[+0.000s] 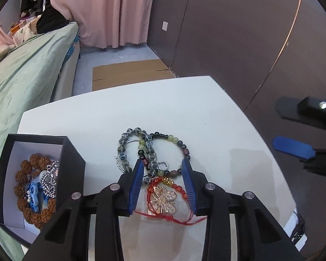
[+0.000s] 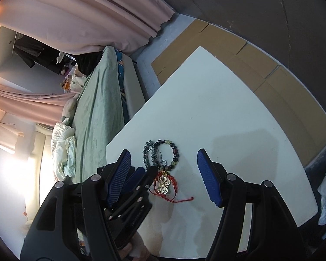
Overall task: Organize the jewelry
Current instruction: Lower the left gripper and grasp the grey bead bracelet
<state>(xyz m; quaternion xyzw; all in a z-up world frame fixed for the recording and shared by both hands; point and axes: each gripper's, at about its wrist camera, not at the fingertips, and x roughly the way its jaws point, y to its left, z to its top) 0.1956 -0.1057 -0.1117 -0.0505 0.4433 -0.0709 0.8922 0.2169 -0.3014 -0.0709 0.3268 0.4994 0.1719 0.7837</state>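
Observation:
A small pile of jewelry lies on the white table: a grey marbled bead bracelet, a dark and green bead bracelet, a red cord bracelet and a gold butterfly pendant. My left gripper is low over the pile, its blue pads either side of the bracelets, with a gap still showing. A black box at the left holds brown beads, a silver chain and a blue piece. My right gripper hangs open and empty above the same pile, with the left gripper beside its left finger.
A bed with a green cover runs along the left of the table. Flat cardboard lies on the floor beyond the far edge. A dark wall panel stands to the right. My right gripper's fingers show at the right side of the left wrist view.

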